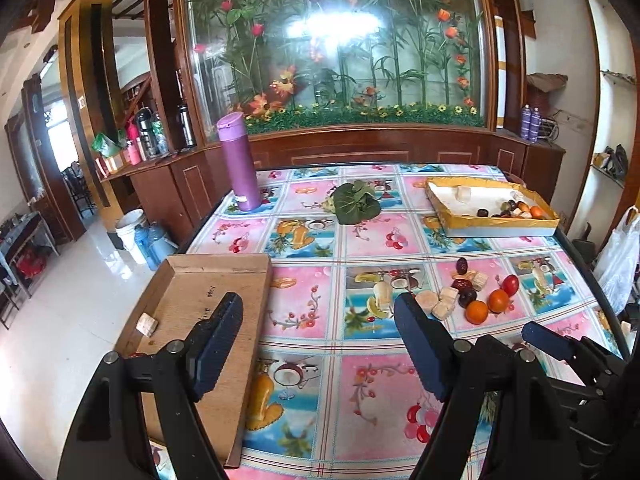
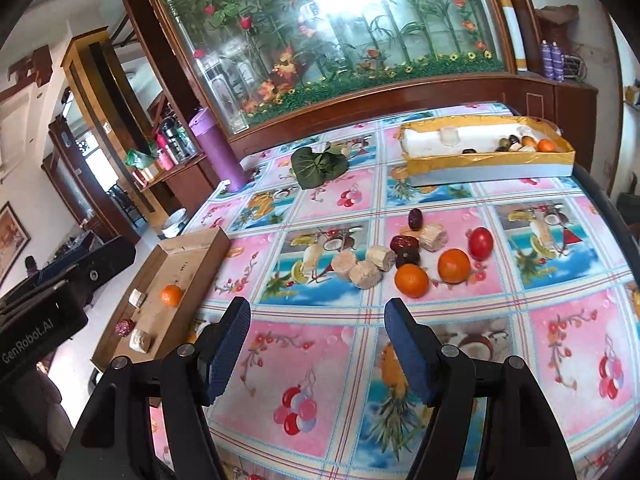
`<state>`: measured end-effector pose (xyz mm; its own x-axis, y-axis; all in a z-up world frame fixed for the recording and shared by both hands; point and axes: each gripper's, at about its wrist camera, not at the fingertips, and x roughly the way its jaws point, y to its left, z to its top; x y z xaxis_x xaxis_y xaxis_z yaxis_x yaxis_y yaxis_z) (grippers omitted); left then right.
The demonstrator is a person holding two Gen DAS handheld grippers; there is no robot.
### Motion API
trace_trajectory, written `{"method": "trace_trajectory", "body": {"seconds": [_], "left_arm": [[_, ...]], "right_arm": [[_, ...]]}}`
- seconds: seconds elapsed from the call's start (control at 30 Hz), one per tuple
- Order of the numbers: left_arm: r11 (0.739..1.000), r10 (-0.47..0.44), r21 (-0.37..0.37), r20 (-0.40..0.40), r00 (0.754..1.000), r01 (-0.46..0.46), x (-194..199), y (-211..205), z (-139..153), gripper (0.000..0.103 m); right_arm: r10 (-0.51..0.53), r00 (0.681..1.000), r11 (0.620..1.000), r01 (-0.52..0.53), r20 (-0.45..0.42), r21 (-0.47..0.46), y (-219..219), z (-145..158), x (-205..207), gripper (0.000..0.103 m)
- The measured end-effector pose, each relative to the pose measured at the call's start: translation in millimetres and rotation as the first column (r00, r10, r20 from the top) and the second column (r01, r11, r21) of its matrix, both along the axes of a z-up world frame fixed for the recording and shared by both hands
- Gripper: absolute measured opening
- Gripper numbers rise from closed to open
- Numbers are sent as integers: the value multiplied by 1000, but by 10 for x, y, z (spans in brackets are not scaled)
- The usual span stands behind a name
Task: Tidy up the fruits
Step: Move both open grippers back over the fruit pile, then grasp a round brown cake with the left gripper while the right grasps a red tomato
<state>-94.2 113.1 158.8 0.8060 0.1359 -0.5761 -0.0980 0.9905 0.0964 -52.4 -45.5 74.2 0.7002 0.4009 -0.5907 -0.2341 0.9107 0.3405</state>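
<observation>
A loose pile lies on the tablecloth: two oranges [image 2: 412, 280], a red tomato [image 2: 480, 242], dark red dates [image 2: 404, 243] and several beige cakes [image 2: 365, 274]; the pile also shows in the left wrist view [image 1: 476, 312]. A brown cardboard tray [image 2: 208, 248] at the table's left edge holds an orange [image 2: 172, 294], a dried red fruit [image 2: 125, 326] and two beige cakes [image 2: 140, 339]. My left gripper [image 1: 320, 344] is open and empty between tray [image 1: 224, 280] and pile. My right gripper [image 2: 318, 340] is open and empty, short of the pile.
A yellow-rimmed white box [image 2: 488, 160] with several fruits stands at the back right. A green leaf bundle [image 2: 318, 166] and a purple flask [image 2: 218, 152] stand at the back. The table's left edge drops to a white floor [image 1: 60, 320].
</observation>
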Motion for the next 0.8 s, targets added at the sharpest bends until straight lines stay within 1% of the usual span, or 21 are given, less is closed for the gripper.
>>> {"method": "trace_trajectory", "body": {"seconds": [0.1,0.17,0.23,0.27,0.37,0.43,0.47,0.5,0.53,0.57,0.6,0.67,0.73,0.8], "left_arm": [[999,-37,-30,-3,999,37,10,69,-19,77],[998,-44,-54,7,999,45,21,168,-19,78],[996,-32,-82,13,999,33,58,330,-31,78],[996,-25,-90,8,1000,26,80,384,-55,79],[993,1,-116,-49,999,-7,221,598,-256,79],[990,6,-137,-94,996,-19,306,683,-420,79],[989,2,-149,-109,994,-18,333,699,-484,79],[985,-14,-170,-131,991,-8,380,705,-566,79],[984,-25,-180,-143,989,-1,408,700,-613,79],[982,-45,-190,-160,986,14,459,664,-670,79],[979,-66,-201,-169,983,31,498,622,-704,79],[966,-131,-244,-186,974,83,584,503,-771,76],[950,-202,-281,-209,957,139,702,337,-844,63],[944,-239,-281,-226,944,171,808,177,-892,58]], "right_arm": [[-34,999,999,34,3,-34,-7,18,-59,74],[-63,998,996,64,13,-60,-79,58,-62,74],[-129,991,987,132,34,-89,-272,118,-47,74],[-171,985,980,174,38,-99,-389,141,-32,76],[-300,954,946,301,23,-120,-841,133,31,79],[-363,932,923,358,-8,-143,-1088,34,83,79],[-377,926,917,368,-32,-152,-1181,-36,115,79],[-380,923,917,367,-57,-158,-1251,-121,145,78],[-377,923,918,362,-78,-162,-1292,-192,172,74],[-373,923,921,355,-94,-162,-1317,-245,204,65],[-362,925,926,342,-116,-159,-1326,-306,243,61],[-328,931,942,309,-161,-134,-1323,-392,335,51],[-289,940,956,273,-180,-108,-1273,-415,416,47],[-257,950,965,242,-179,-100,-1201,-395,498,47]]}}
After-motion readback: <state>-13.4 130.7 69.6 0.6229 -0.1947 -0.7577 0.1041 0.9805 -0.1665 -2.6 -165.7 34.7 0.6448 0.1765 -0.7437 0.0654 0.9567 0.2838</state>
